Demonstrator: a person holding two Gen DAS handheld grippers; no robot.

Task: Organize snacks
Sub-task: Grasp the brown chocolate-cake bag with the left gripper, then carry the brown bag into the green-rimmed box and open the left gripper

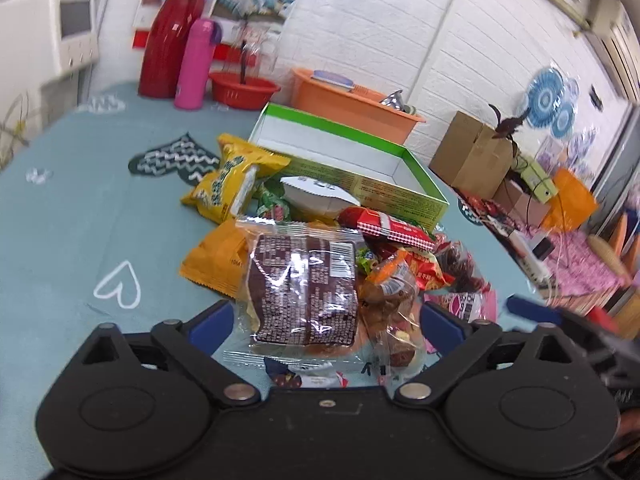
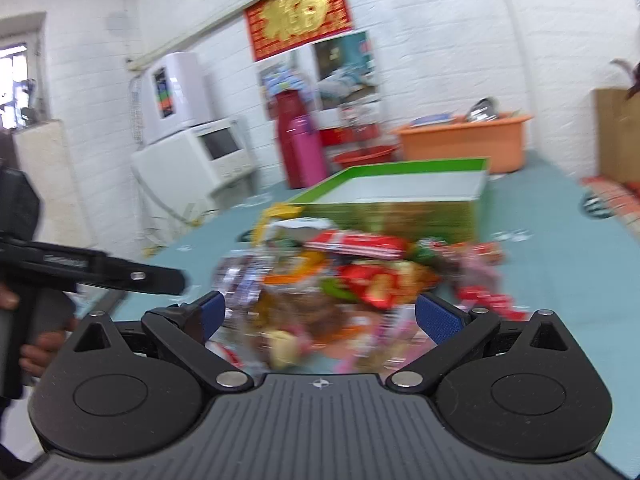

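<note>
Red wall hanging (image 2: 297, 8): gold 福 char, legible despite blur; orange snack packet (image 1: 218, 258): stamped code starting "19M", rest cut off; brown-label pkg (image 1: 304, 288): barcode + dense print, too small to read.

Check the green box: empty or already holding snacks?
Empty as far as visible: green box shows bare white interior; snack pile lies on the table in front.

My right gripper (image 2: 320, 314) has its blue pads (image 2: 438, 318) spread wide over a blurred heap of snack packets (image 2: 352, 276) on the teal tabletop (image 2: 560, 264). Behind the heap stands the green box (image 2: 400, 200), open-topped. The left gripper (image 2: 120, 274) pokes in from the left.
</note>
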